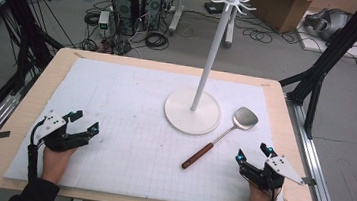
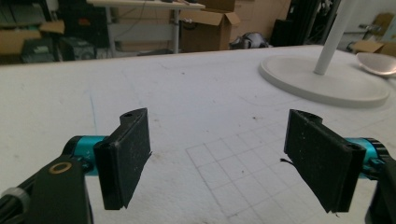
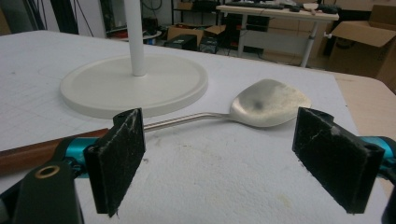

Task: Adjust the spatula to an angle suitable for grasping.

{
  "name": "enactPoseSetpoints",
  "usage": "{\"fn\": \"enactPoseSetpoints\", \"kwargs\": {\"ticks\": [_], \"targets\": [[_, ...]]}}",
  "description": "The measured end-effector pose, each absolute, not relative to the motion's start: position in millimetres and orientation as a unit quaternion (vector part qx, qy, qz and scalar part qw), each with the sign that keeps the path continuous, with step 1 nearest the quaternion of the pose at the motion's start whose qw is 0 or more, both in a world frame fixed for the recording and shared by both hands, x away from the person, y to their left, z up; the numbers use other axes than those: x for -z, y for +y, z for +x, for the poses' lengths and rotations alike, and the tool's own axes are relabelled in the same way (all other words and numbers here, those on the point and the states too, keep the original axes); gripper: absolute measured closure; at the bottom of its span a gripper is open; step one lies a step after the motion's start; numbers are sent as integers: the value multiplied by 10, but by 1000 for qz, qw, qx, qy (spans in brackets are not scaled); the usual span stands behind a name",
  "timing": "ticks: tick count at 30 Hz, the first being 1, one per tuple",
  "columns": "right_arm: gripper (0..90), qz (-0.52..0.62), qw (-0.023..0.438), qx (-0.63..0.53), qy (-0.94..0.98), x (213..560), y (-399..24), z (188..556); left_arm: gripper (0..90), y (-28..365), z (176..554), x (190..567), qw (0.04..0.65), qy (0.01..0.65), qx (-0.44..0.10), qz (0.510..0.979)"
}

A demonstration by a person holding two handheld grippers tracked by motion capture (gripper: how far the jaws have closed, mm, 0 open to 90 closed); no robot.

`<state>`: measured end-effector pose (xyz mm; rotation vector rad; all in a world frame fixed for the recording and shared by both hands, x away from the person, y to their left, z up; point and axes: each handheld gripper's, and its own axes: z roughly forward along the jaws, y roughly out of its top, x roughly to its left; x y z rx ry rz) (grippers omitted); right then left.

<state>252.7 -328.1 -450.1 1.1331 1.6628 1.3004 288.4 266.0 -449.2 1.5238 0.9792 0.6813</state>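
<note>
One camera looks down from above my side of the counter (image 1: 24,114). One rides low on each hand-held gripper, skimming forward close to the surface. All three share the white stand (image 1: 193,109) (image 2: 327,81) (image 3: 135,86).

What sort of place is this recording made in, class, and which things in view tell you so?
Most likely a robotics lab or workshop, not a kitchen. Desktop computer towers and loose cables sit on the bare floor, cardboard boxes stand behind, and black frame struts flank the gridded table.
</note>
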Motion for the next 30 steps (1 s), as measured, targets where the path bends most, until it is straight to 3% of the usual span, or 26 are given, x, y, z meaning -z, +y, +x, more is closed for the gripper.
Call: {"fn": "enactPoseSetpoints", "kwargs": {"ticks": [3, 11, 30], "targets": [[163, 444, 361, -509, 643, 4502, -3280, 2525, 199, 2662, 2896, 4463, 578, 423, -280, 639], [163, 442, 363, -503, 648, 4500, -3282, 2536, 188, 2357, 3030, 4210, 588, 387, -248, 666], [164, 446, 363, -497, 650, 4498, -3270, 2544, 318, 1088, 3360, 4122, 567, 289, -107, 764]]}}
